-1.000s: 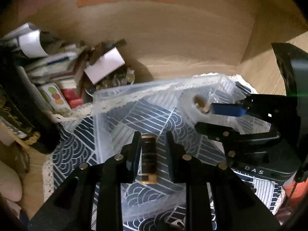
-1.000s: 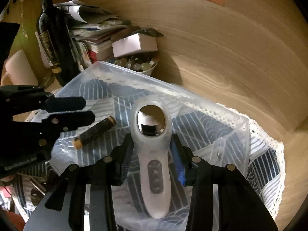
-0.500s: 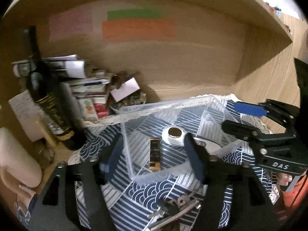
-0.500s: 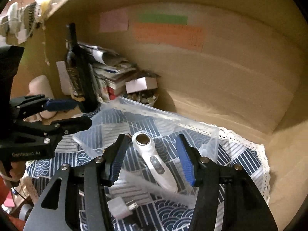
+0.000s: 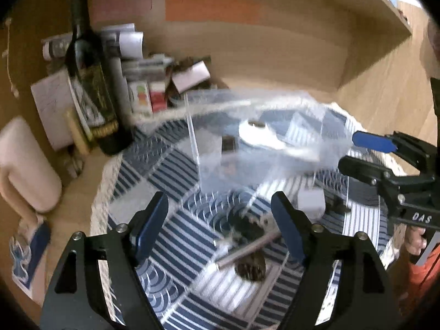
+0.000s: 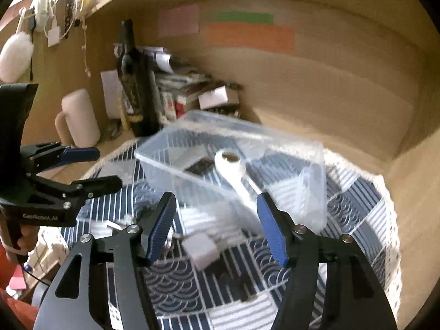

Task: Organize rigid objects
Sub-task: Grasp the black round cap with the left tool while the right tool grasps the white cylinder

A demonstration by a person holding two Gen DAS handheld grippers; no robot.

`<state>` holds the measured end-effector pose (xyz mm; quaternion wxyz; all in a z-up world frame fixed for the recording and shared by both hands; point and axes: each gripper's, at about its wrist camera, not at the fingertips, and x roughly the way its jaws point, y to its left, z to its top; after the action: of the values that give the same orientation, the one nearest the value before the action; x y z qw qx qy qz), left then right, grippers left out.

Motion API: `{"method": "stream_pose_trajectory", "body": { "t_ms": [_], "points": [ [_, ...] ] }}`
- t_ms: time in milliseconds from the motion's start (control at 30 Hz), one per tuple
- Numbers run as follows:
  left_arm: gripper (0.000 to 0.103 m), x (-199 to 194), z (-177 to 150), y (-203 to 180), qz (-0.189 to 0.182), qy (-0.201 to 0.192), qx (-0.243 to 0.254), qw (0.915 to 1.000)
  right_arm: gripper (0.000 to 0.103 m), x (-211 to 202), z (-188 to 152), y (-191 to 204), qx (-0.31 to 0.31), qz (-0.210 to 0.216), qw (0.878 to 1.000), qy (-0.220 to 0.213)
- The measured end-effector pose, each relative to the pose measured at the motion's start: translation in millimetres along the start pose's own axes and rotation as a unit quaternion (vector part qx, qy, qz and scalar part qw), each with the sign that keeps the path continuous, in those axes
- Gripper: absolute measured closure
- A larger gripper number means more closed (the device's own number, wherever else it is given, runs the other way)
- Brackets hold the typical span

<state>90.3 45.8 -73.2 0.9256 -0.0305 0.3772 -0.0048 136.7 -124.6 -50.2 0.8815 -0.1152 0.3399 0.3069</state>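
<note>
A clear plastic bin [image 5: 316, 110] [image 6: 316, 148] stands on the blue patterned cloth [image 5: 170, 170] [image 6: 357, 214]. Inside lie a white handheld device [image 5: 255, 134] [image 6: 233, 170] and a dark tube with a gold end [image 5: 228, 144] [image 6: 200, 165]. My left gripper [image 5: 220, 220] is open and empty, above a metal rod and dark keys [image 5: 247, 244] on the cloth in front of the bin. My right gripper [image 6: 216, 225] is open and empty, above a small white cube [image 6: 200, 249], which also shows in the left wrist view [image 5: 310, 200]. Each gripper shows in the other's view [image 5: 376, 154] [image 6: 85, 167].
A dark wine bottle [image 5: 93, 82] [image 6: 137, 82] stands at the back left beside stacked books and boxes [image 5: 143, 82] [image 6: 187, 88]. A pale mug [image 5: 24, 165] [image 6: 79, 121] stands to the left. The wooden wall [image 5: 275, 55] closes the back and right.
Both grippers let go of the tube and the white device, opened, and drew back out of the bin toward me. They now hover over the cloth in front of it.
</note>
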Motion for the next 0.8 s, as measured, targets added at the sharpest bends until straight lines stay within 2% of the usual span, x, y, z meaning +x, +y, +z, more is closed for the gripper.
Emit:
{"method": "stream_pose_trajectory", "body": {
  "t_ms": [133,267,500,633,700,733,800],
  "points": [
    [0.026,3,-19,-5,0.011,0.006,-0.005,0.9999,0.045,9,-14,-3,0.015,0.006,1.0,0.024],
    [0.026,7,-36,-6,0.005,0.016,-0.023,0.9996,0.045,17,-27,-7,0.03,0.01,0.999,0.043],
    [0.026,18,-59,-15,-0.008,0.05,-0.025,0.9984,0.045,33,-36,-5,0.032,0.017,0.997,0.066],
    [0.037,24,-64,-20,-0.016,0.064,-0.024,0.9975,0.045,40,-34,-5,0.031,0.019,0.997,0.068],
    [0.039,25,-66,-23,-0.013,0.061,-0.018,0.9979,0.045,44,-33,-5,0.031,0.023,0.997,0.072],
    [0.044,25,-66,-24,-0.015,0.059,-0.016,0.998,0.045,45,-33,-4,0.03,0.023,0.997,0.072],
    [0.049,26,-66,-26,-0.012,0.056,-0.014,0.9982,0.05,49,-33,-3,0.029,0.023,0.997,0.075]
  ]
}}
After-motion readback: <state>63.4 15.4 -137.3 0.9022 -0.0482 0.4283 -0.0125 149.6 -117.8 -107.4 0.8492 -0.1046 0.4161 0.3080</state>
